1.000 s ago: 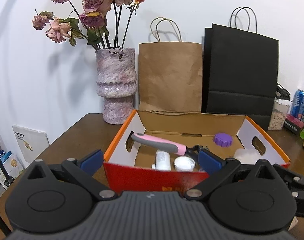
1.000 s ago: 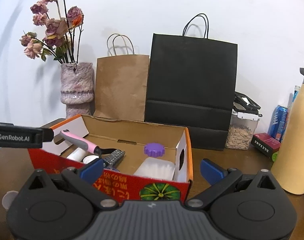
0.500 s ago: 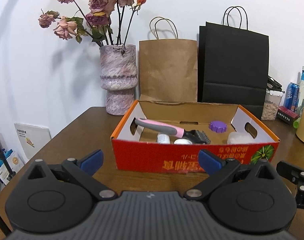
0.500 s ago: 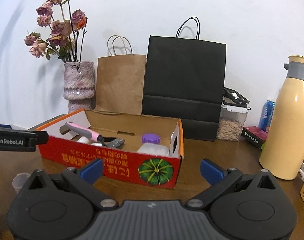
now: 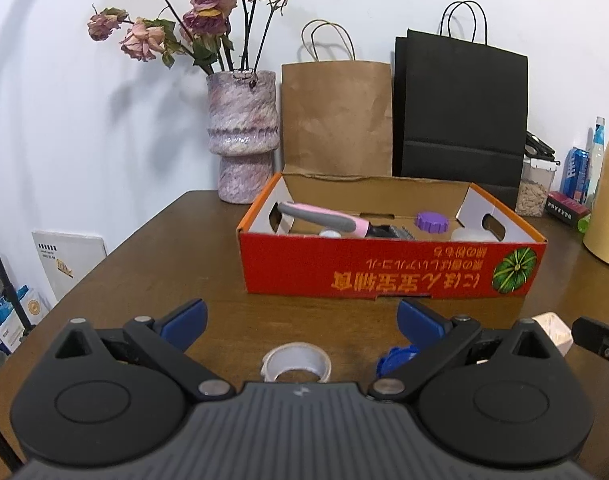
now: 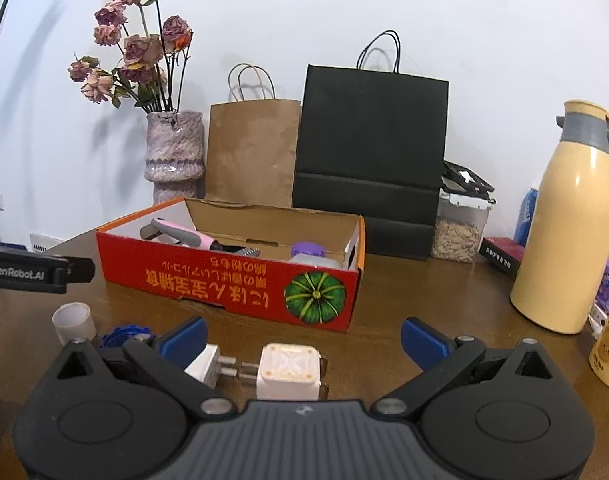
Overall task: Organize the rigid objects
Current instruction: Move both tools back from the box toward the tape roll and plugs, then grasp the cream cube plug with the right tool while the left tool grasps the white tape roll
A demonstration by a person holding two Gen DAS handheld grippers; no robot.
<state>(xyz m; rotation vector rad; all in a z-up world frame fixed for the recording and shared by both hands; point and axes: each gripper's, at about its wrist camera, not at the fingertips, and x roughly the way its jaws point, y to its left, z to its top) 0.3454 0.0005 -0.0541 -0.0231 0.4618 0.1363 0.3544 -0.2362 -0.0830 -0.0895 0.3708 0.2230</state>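
A: Where does the left wrist view look from?

B: Low over the brown wooden table (image 5: 152, 264), facing the white wall. The red cardboard box with the green pumpkin print (image 5: 388, 272) sits near, at twelve o'clock, its long printed side square to the lens.

A: And the right wrist view?

B: Equally low, set further right. The same box (image 6: 228, 280) lies at eleven o'clock, turned so its right end shows.

A: What do they share?

B: The box, the mottled purple ceramic vase (image 5: 242, 136) (image 6: 174, 150), the brown paper bag (image 5: 336, 116) (image 6: 250, 152), the black paper bag (image 5: 460, 108) (image 6: 370, 156) and the cream thermos jug (image 5: 608, 192) (image 6: 568, 232).
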